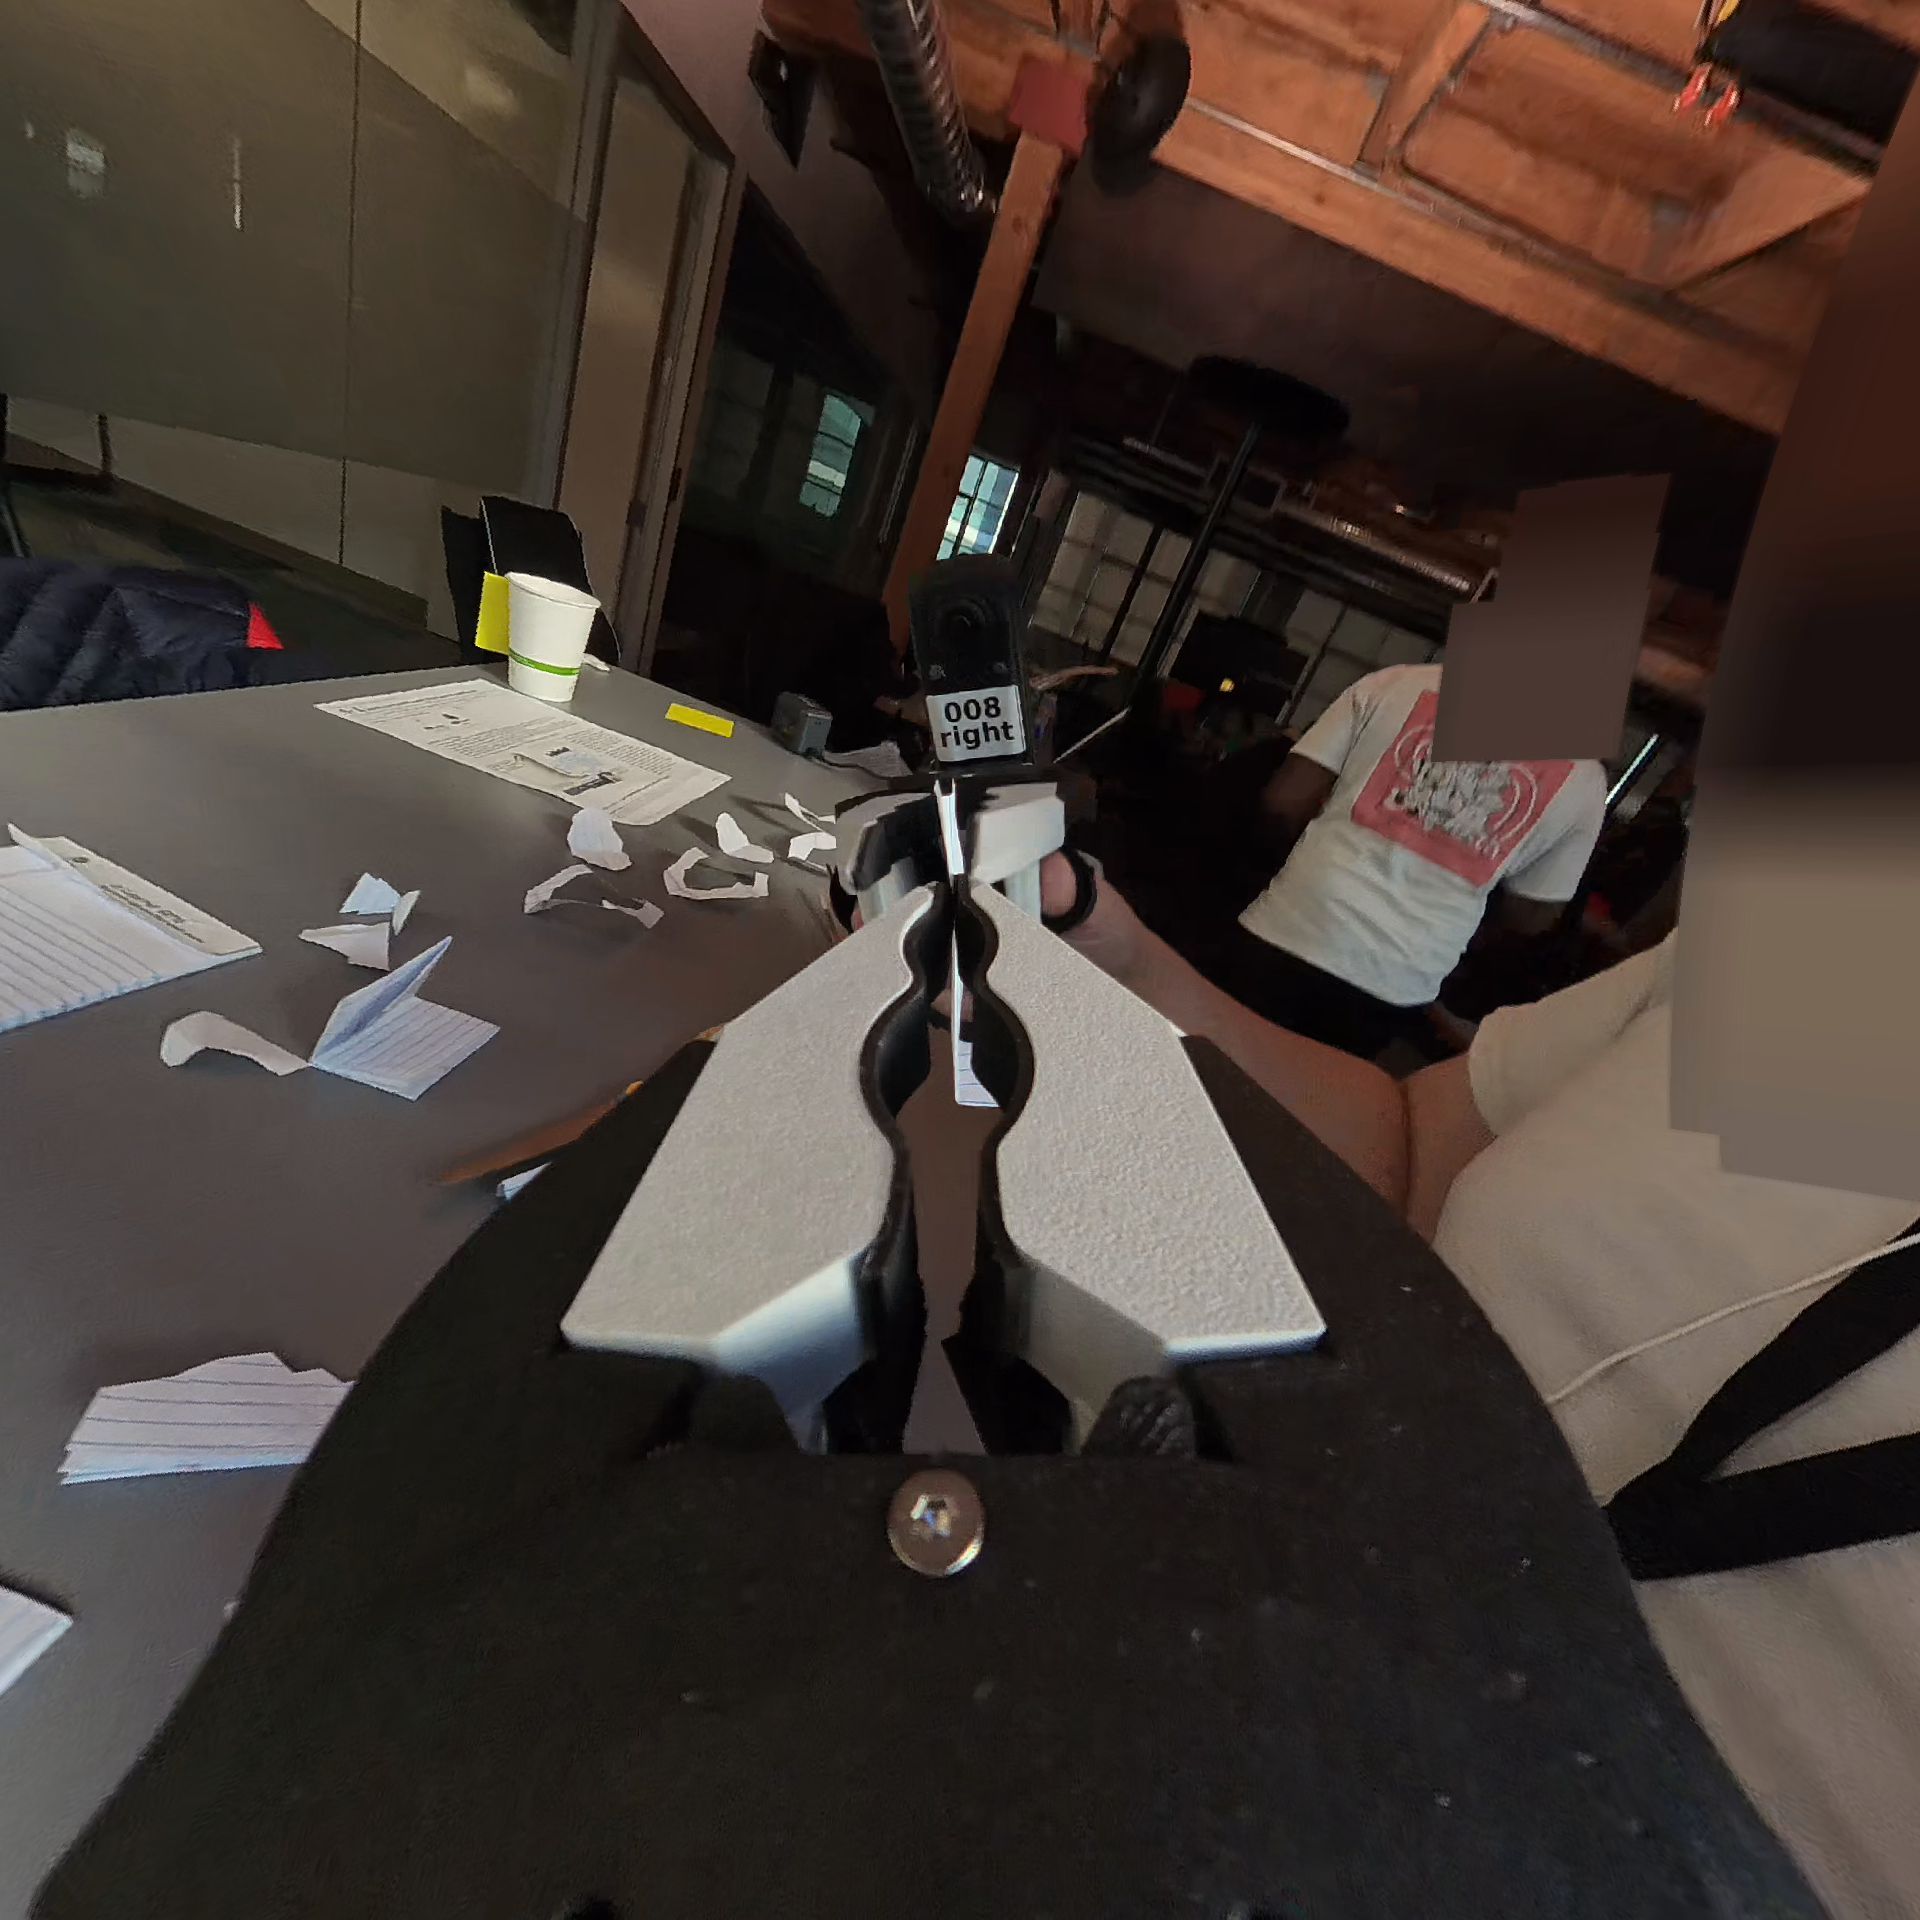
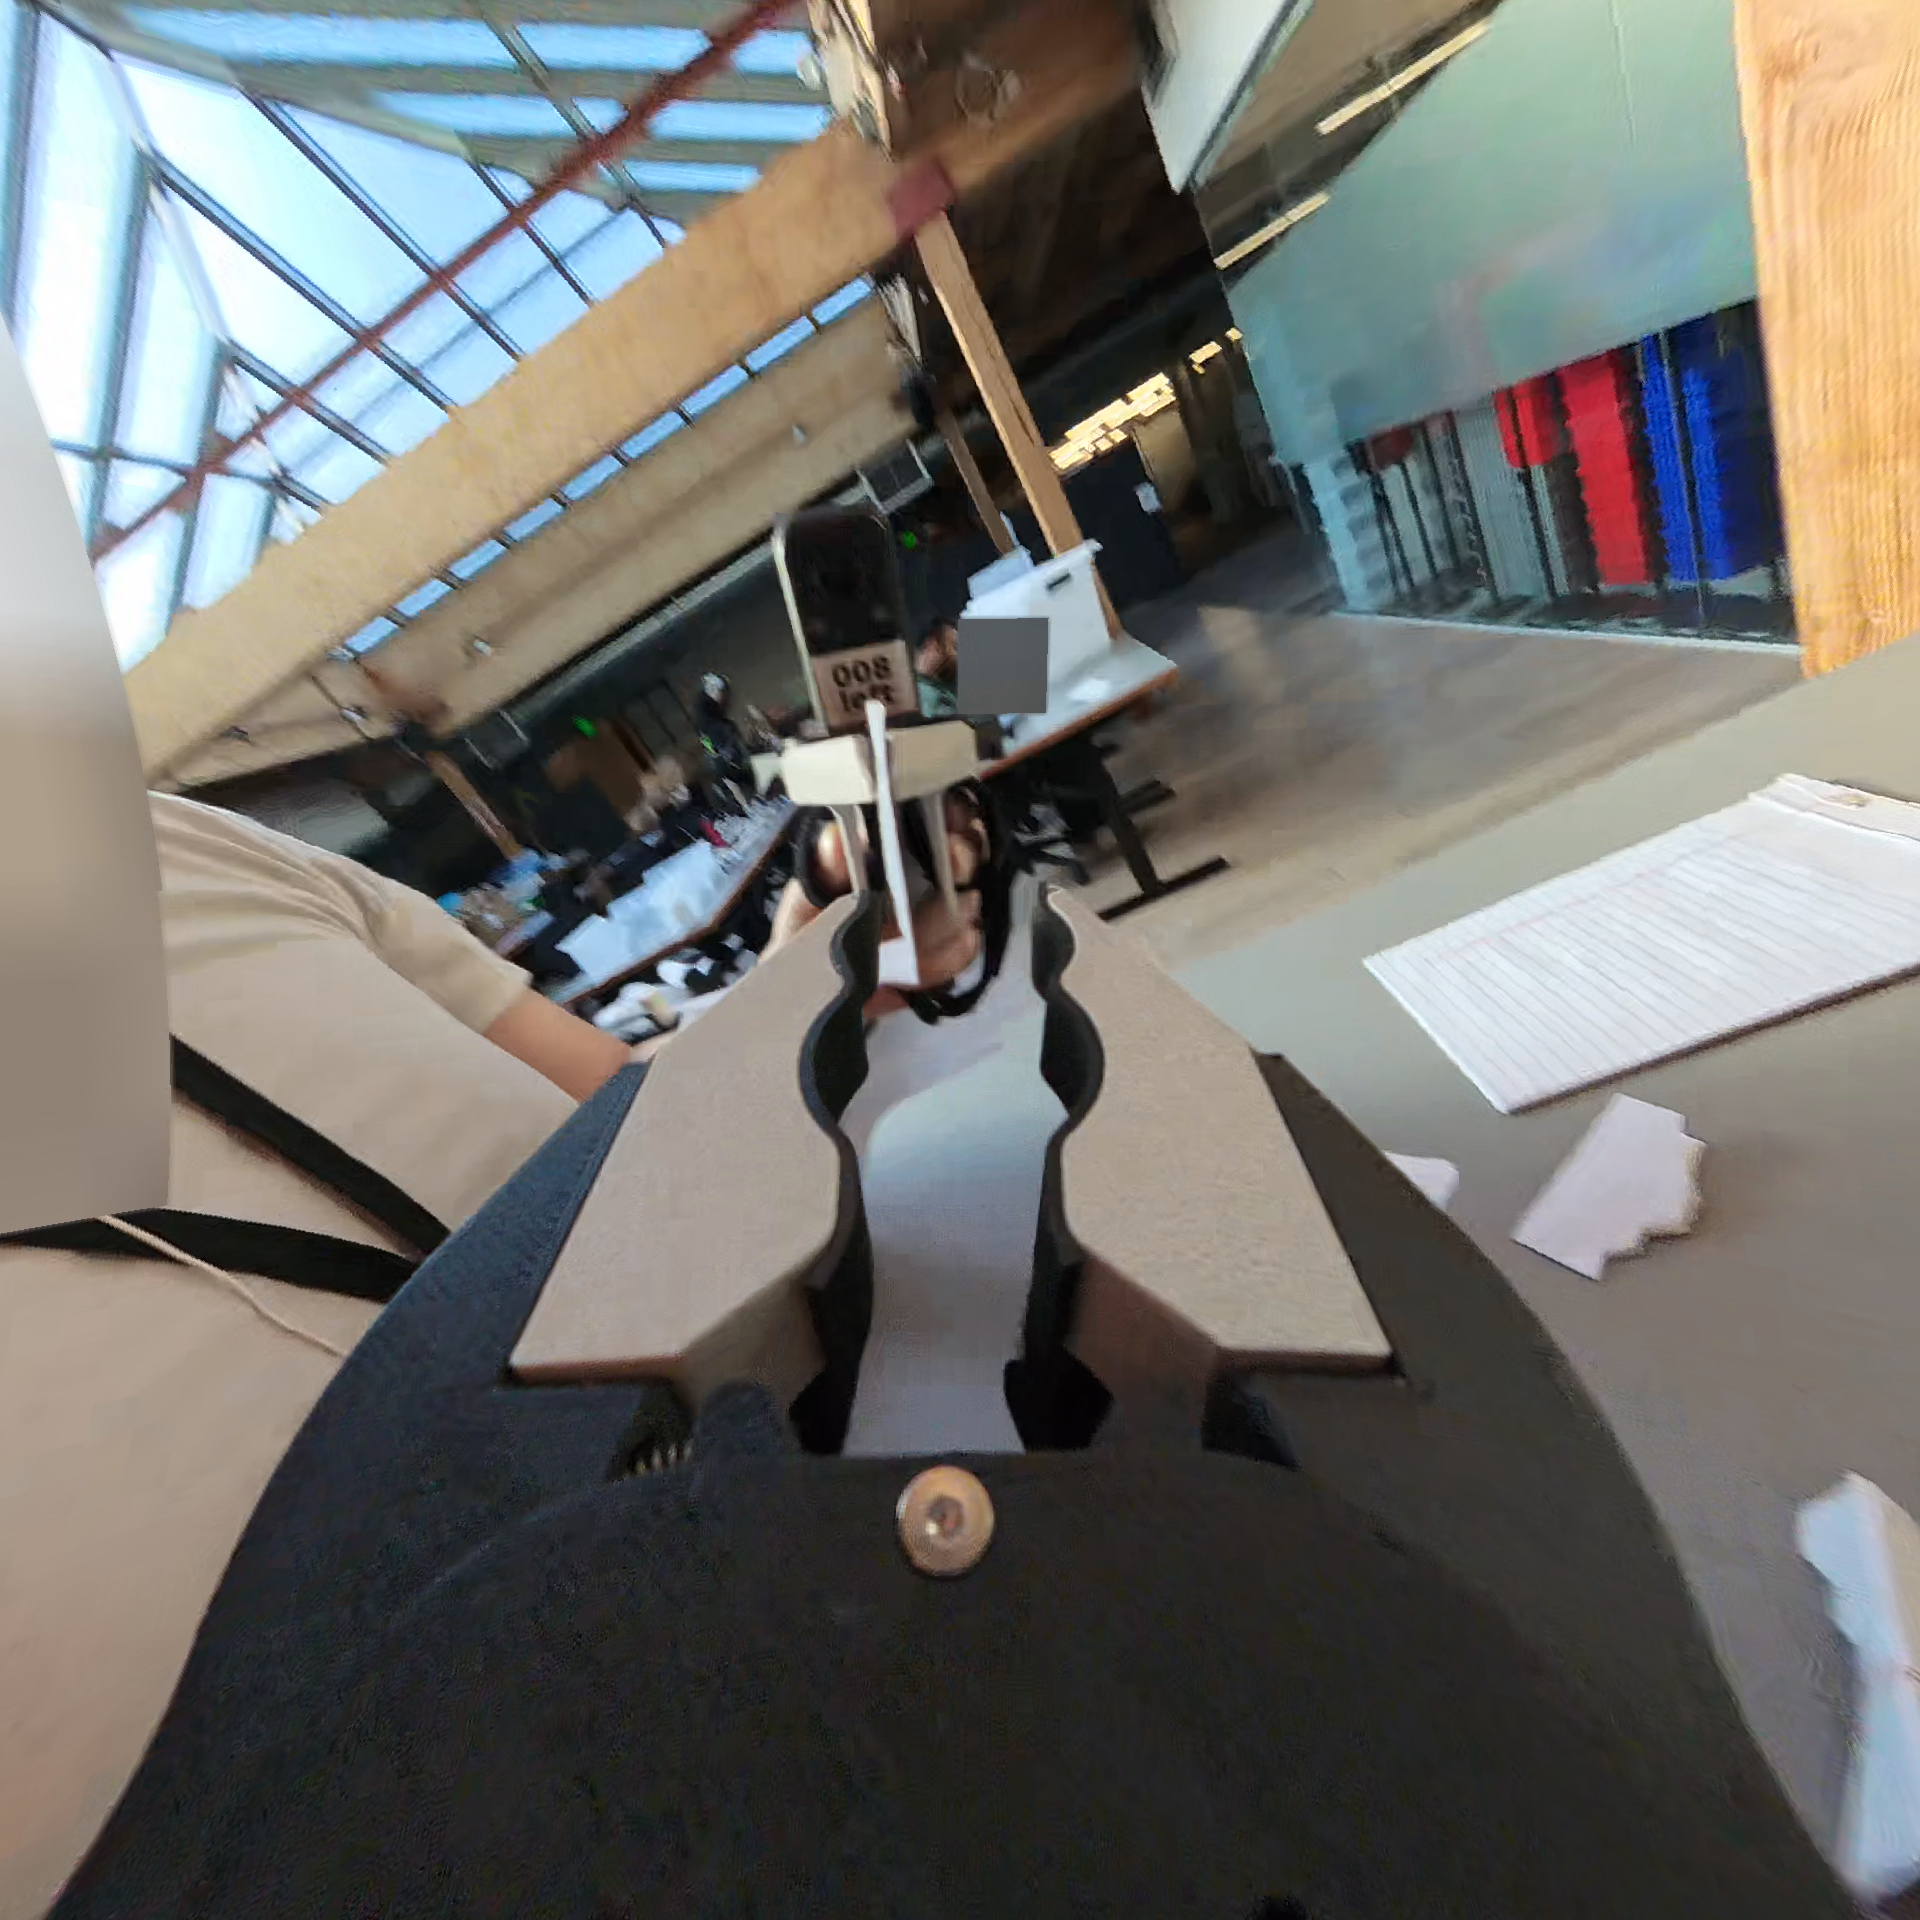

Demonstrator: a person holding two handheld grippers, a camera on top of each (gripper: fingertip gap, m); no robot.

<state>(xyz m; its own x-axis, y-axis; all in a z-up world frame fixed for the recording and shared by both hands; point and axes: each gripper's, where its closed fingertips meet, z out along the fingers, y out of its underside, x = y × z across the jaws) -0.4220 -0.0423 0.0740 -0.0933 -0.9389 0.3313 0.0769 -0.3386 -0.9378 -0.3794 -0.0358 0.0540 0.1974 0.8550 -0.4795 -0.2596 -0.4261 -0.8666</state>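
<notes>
Left gripper pinches paper strip; right gripper gapes.

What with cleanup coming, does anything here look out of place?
Yes: torn, crumpled paper scraps litter the grey table near the lined pad; the left gripper pinches one paper strip.

Grey worktop, white paper, black-and-white grippers
Blue-ruled white pad and torn scraps; white cup with green band at the far edge; yellow note; left gripper white-fingered on black
</notes>
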